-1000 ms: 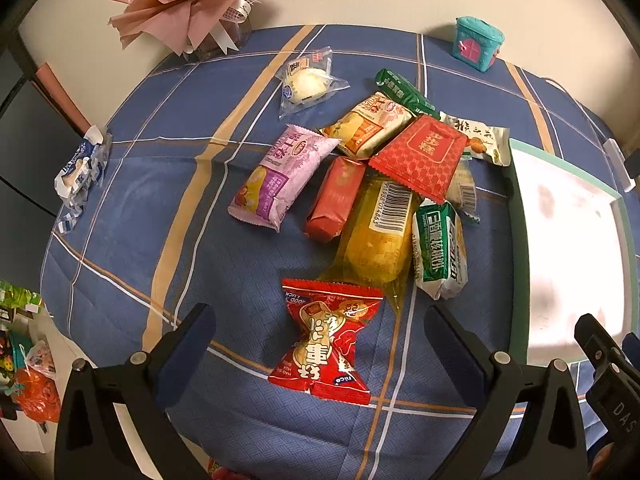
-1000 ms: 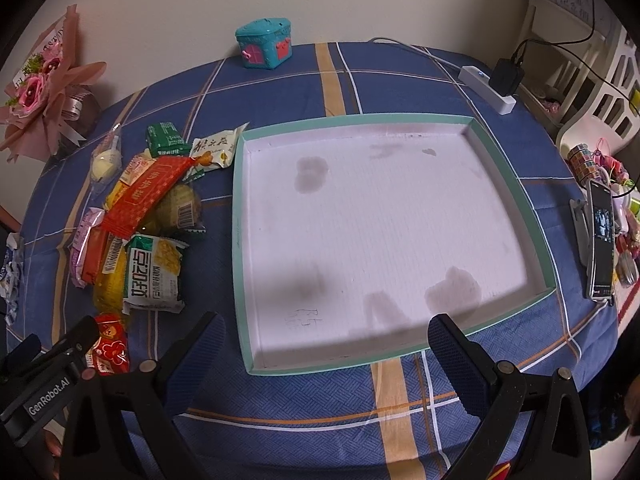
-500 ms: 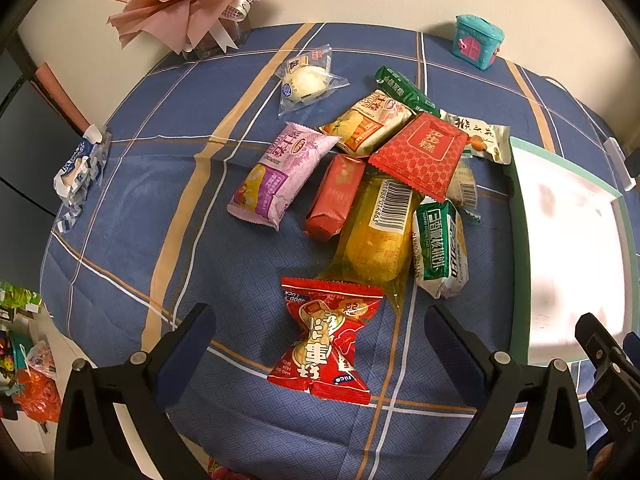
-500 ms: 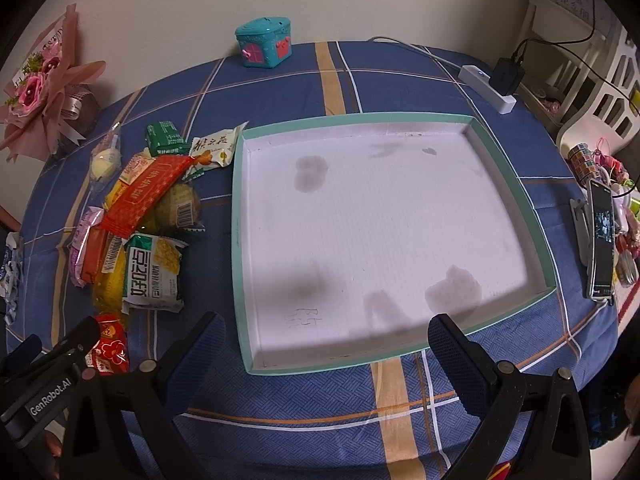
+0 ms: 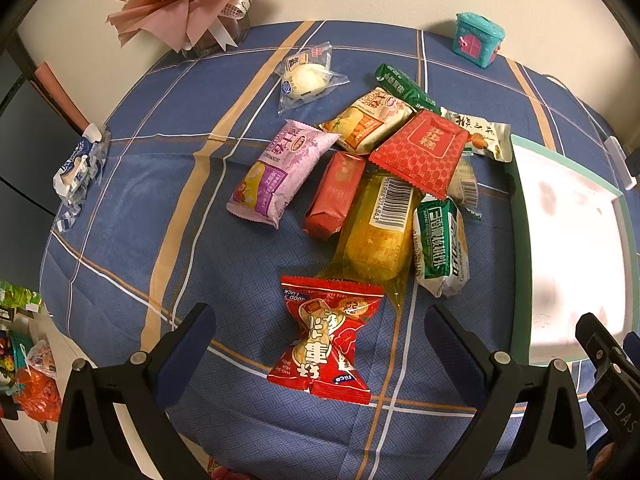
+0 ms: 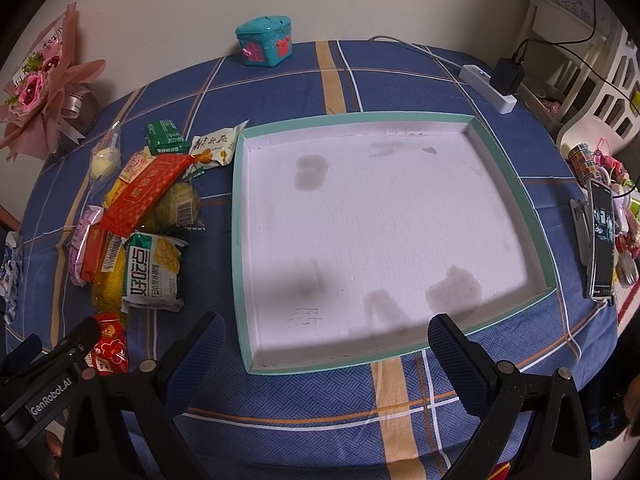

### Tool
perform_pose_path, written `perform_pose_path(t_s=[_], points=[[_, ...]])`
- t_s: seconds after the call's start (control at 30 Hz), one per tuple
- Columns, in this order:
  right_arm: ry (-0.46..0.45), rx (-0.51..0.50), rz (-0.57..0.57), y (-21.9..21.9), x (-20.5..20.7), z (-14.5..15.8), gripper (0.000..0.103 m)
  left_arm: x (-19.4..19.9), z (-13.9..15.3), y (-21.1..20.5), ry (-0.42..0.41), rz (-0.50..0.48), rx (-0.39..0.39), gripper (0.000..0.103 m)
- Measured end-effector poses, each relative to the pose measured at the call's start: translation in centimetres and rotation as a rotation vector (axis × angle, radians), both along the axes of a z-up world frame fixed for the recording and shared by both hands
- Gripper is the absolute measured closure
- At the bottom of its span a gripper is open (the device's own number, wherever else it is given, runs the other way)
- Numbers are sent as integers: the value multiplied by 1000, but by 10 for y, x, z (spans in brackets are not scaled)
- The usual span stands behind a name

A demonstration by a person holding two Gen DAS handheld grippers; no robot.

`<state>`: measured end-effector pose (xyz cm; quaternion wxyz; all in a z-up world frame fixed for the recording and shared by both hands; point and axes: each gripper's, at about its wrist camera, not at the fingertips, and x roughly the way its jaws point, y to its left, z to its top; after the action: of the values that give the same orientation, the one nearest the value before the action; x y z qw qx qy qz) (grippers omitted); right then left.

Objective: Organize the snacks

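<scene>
On your table [image 6: 400, 76] the tray [image 6: 239, 216] sits to the right, with the heap of snack packets [image 5: 384, 184] just beside its left edge. Nearest you in that heap lies the twist-wrapped packet [image 5: 326, 340], a little apart from the rest. Behind the tray, near the wall, stands the small house-shaped box [image 6: 264, 41], the bouquet [image 6: 44, 88] far left, the phone [image 6: 601, 240] right of the tray.

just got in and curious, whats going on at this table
A person holds two grippers over a blue plaid table, sorting snacks. The left gripper hangs open above a red candy-shaped packet, the nearest of a pile of wrapped snacks. The right gripper is open above a green-rimmed tray, which has no snacks in it yet.
</scene>
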<state>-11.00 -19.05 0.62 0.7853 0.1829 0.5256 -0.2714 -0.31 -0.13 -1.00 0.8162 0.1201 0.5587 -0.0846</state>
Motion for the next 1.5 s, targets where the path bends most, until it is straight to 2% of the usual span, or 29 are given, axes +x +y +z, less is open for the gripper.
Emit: perform_pose_path(t_s=[0.37,0.67,0.87,1.13,1.33,1.5], points=[[5,7,5,4,2,-3,0,4,-3,4,12,7,5,0],[11,17,40,16,15,-6,0,18,-7,25,35,78,-6,0],[-15,70,92,31,35,-11,0,31,-17,41,72,138,-12,0],[-100,129,134,46,64,-11,0,39,-30,56,137,179,-45,0],[-129,201,158,45,80,-19,10,39,-39,51,185,149,-71,0],[-118,265,178,46,91,-35,17,35,-44,43,211,131,-70,0]])
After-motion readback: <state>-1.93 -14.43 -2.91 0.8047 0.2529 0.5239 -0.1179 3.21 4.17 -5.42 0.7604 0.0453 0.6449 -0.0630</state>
